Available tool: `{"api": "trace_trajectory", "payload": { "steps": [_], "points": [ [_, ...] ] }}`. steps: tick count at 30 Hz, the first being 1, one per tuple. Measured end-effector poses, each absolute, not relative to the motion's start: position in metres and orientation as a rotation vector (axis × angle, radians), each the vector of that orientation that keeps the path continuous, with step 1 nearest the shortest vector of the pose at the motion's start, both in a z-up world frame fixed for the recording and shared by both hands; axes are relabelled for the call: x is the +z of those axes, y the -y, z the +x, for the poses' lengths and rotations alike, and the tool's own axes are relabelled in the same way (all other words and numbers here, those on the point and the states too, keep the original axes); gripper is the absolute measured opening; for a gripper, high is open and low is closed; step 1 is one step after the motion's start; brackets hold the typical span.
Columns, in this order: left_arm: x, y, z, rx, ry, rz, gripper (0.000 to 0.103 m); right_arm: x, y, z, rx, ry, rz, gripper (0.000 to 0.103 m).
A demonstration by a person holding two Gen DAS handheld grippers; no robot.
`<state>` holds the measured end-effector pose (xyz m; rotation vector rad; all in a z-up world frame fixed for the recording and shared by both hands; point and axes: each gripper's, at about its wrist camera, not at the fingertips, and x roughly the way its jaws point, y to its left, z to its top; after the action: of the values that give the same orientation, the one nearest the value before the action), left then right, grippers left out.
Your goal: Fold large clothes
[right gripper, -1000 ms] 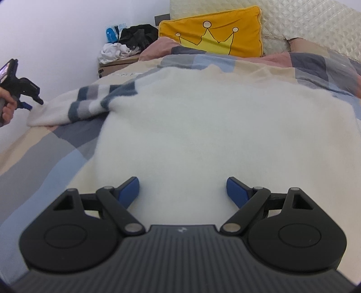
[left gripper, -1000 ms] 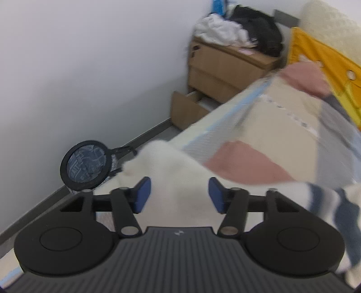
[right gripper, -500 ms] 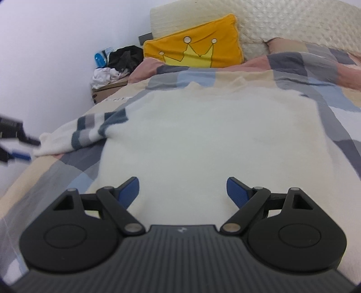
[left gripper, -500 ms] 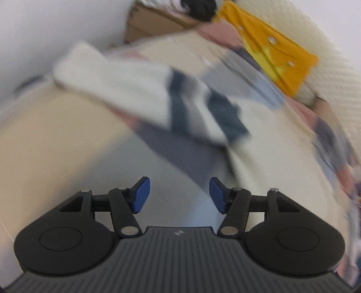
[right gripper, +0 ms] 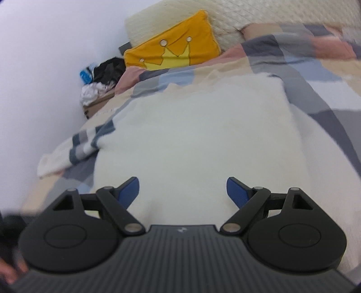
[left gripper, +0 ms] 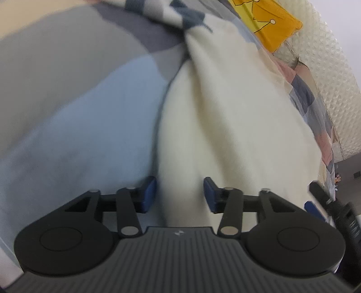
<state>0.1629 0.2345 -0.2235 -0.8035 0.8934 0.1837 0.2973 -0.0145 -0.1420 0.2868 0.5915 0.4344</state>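
A large cream sweater (right gripper: 198, 135) lies spread on the bed, its striped grey-and-blue sleeve (right gripper: 74, 151) stretched out to the left. In the left wrist view the sweater's left side edge (left gripper: 180, 144) runs down between the jaws of my left gripper (left gripper: 180, 193). Those jaws are closing, the edge is between them, and the pads stand apart from the cloth. My right gripper (right gripper: 182, 189) hovers wide open over the sweater's lower hem, nothing pinched. The right gripper's black frame (left gripper: 334, 209) shows at the right edge of the left wrist view.
The bed has a patchwork cover (left gripper: 79, 112) of grey, blue, beige and pink blocks. An orange crown pillow (right gripper: 176, 51) leans on the quilted headboard (right gripper: 248, 13). A bedside cabinet (right gripper: 99, 106) piled with clothes (right gripper: 103, 76) stands by the white wall.
My left gripper swung from the sleeve end near the wall across to the sweater's left side edge, tilted downward, and its jaws narrowed. The right gripper rolled and shifted slightly over the hem.
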Motion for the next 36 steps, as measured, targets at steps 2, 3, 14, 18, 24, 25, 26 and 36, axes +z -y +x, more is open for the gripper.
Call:
{"api": "trace_trajectory", "payload": {
  "steps": [2,3,14,18,24,25,26,36],
  "points": [
    [-0.230,-0.228,0.162,0.147,-0.872,-0.794,0.048,-0.144,0.016,0.299,0.433,-0.601,0.300,0.086],
    [-0.229,-0.227,0.160,0.123,-0.868,-0.785,0.037,-0.145,0.015,0.301,0.438,-0.603,0.300,0.086],
    [-0.143,-0.266,0.121,0.069,-0.779,-0.885,0.008,-0.147,0.004,0.305,0.480,-0.629,0.270,0.086],
    [-0.119,-0.289,0.104,0.108,-0.836,-0.888,0.007,-0.144,-0.009,0.296,0.515,-0.640,0.195,0.086],
    [-0.138,-0.301,0.110,0.221,-0.968,-0.730,0.007,-0.157,-0.028,0.290,0.532,-0.678,0.073,0.086],
    [-0.144,-0.301,0.114,0.247,-0.986,-0.701,0.007,-0.158,-0.029,0.291,0.533,-0.683,0.064,0.086],
    [-0.150,-0.301,0.119,0.262,-1.000,-0.679,0.007,-0.160,-0.030,0.291,0.533,-0.686,0.055,0.086],
    [-0.175,-0.280,0.138,0.313,-1.078,-0.487,0.015,-0.160,-0.027,0.288,0.538,-0.682,0.061,0.086]
  ]
}}
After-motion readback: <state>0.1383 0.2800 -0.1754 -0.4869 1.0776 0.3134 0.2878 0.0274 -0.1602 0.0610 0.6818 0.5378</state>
